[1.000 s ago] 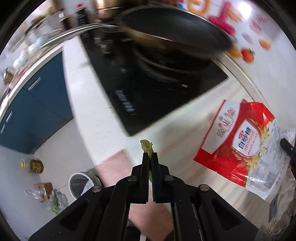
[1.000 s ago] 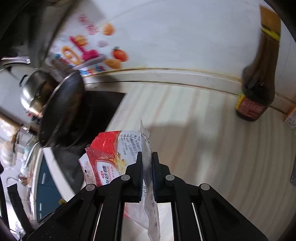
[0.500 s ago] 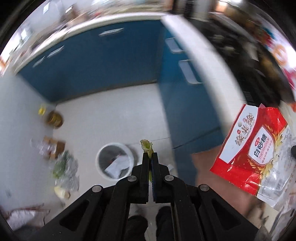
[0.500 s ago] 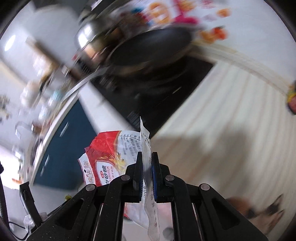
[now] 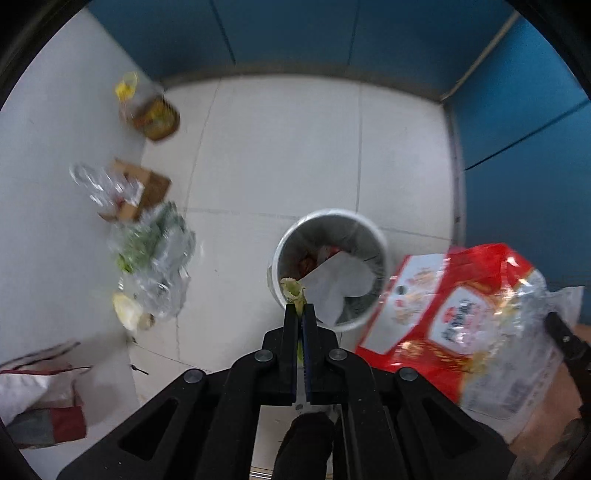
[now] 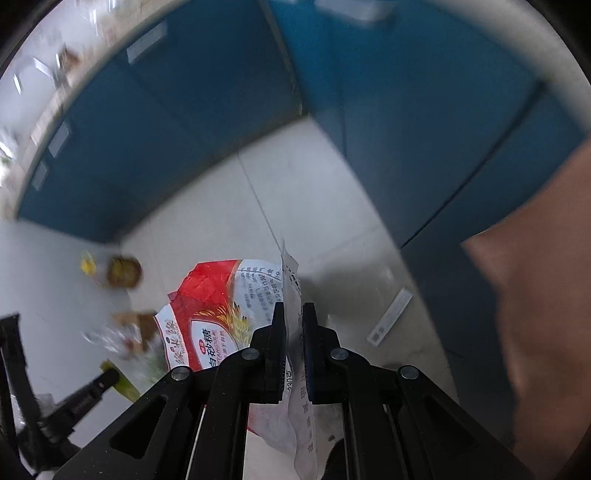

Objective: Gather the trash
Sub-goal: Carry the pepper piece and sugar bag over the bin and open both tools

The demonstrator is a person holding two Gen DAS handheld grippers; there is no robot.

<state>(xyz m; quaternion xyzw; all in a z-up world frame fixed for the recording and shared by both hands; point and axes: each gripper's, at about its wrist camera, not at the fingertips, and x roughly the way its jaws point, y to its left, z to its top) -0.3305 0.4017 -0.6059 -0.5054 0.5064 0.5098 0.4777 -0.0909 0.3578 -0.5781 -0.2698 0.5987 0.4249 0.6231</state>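
Observation:
My left gripper (image 5: 300,308) is shut on a small green vegetable scrap (image 5: 292,288) and hangs above the near rim of a white round trash bin (image 5: 380,240) on the floor, which holds white paper and red scraps. My right gripper (image 6: 293,308) is shut on the edge of a red and clear sugar bag (image 6: 218,314). The same bag (image 5: 461,321) hangs to the right of the bin in the left wrist view. The left gripper's black frame (image 6: 66,402) shows at the lower left of the right wrist view.
Blue cabinets (image 5: 332,33) line the far and right sides of the tiled floor (image 5: 280,147). By the left wall lie an oil jug (image 5: 155,114), a cardboard box (image 5: 147,188), plastic bags with greens (image 5: 155,254) and a white and red sack (image 5: 33,398).
Both grippers swung away from the countertop and stove and down toward the floor. The bin has come closer and now lies just beyond the left fingertips. Both grips are unchanged.

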